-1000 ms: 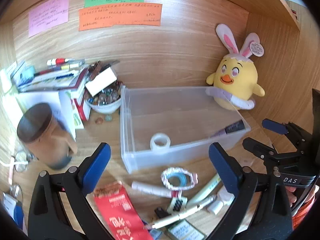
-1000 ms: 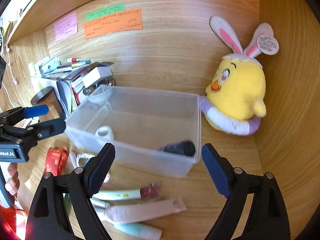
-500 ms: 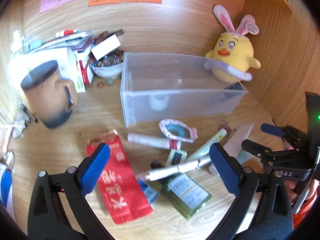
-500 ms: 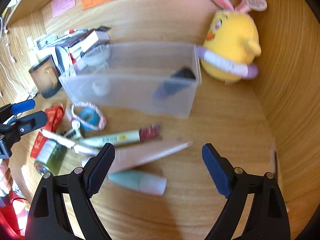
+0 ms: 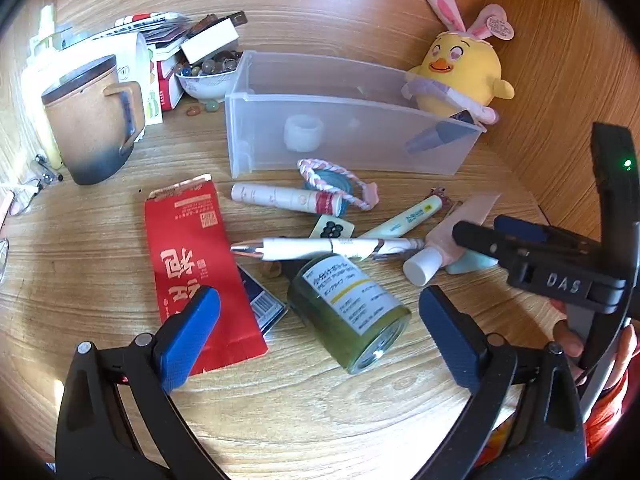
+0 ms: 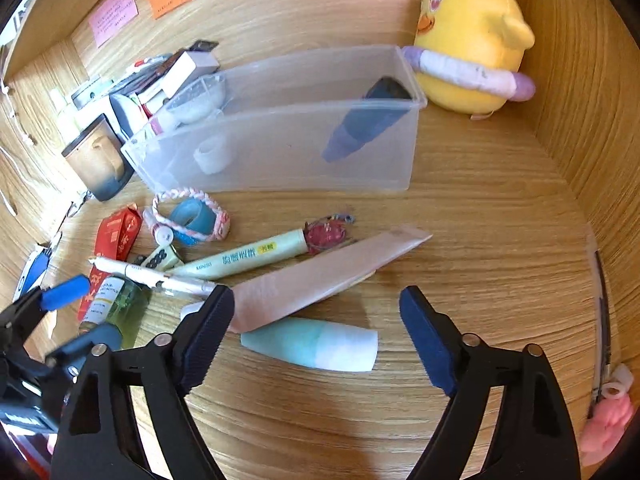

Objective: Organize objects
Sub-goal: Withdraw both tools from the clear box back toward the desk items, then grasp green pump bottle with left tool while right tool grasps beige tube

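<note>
On the worktop [image 5: 320, 420]: loose items lie scattered in front of a clear bin [image 5: 344, 136], which already holds a white tape roll [image 5: 303, 133] and a dark tube [image 6: 366, 120].
Left gripper [image 5: 316, 332]: released, jaws spread wide and empty, hovering over a green bottle [image 5: 348, 312] lying on its side beside a red envelope [image 5: 192, 256].
Right gripper [image 6: 316, 328]: also spread and empty, poised above a teal-and-white tube [image 6: 316, 343] and a pink tube [image 6: 320, 276] that partly overlaps it.
Nearby clutter: a white pen [image 5: 328, 247] rests against the bottle's top end; a yellow-green highlighter [image 6: 240, 258] and a braided bracelet [image 6: 192, 216] lie close behind.
Step in hand: probably choosing the next pick-ups for the bin.
Risk, left: the round bottle could roll from the pads, or a closing jaw could drag the pen along.
Risk, right: closing on the teal tube may pinch the pink tube too, lifting both or flicking one away.
Risk, shared: both tools work close together and could collide.
</note>
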`<state>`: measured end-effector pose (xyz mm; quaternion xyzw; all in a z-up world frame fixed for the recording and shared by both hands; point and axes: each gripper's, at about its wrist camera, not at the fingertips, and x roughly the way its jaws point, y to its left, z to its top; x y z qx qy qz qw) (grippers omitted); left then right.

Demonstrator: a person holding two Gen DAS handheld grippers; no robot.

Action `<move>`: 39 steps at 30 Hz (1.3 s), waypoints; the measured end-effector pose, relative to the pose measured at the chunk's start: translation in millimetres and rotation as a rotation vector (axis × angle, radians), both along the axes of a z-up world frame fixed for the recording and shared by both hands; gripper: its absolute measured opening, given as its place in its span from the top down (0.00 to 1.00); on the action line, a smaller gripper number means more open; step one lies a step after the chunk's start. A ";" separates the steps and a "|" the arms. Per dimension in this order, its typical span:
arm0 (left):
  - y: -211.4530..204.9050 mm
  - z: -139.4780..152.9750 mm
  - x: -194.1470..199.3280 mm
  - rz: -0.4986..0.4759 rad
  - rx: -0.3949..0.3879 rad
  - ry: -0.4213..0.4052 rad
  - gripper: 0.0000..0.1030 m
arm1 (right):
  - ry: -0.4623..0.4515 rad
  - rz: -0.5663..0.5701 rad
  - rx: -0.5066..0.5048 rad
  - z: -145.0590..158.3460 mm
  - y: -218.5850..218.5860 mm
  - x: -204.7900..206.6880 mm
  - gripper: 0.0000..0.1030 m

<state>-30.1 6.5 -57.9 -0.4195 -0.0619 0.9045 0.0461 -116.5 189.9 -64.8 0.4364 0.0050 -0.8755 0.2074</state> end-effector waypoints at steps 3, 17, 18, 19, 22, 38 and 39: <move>-3.5 -2.9 1.2 0.009 0.009 -0.003 0.02 | -0.008 0.006 -0.012 0.8 -2.0 -1.0 0.42; -25.2 -4.1 19.9 0.047 0.002 0.026 0.18 | 0.001 -0.005 -0.037 5.1 -10.8 -0.9 0.81; -26.2 -4.8 20.2 0.043 0.008 0.023 0.21 | -0.010 0.004 -0.037 4.0 -12.9 -1.1 0.81; -25.7 -4.9 20.1 0.045 0.010 0.023 0.22 | -0.022 0.012 -0.039 2.6 -15.0 -1.6 0.81; -26.2 -5.3 20.1 0.054 0.006 0.028 0.25 | -0.052 0.028 -0.053 -1.9 -19.7 -2.2 0.79; -15.1 -2.7 16.5 0.020 0.012 0.044 0.60 | -0.051 0.009 -0.083 -2.7 -23.4 -2.4 0.90; -15.9 -1.1 18.0 0.021 0.014 0.049 0.60 | -0.045 0.006 -0.082 -1.8 -22.5 -2.1 0.90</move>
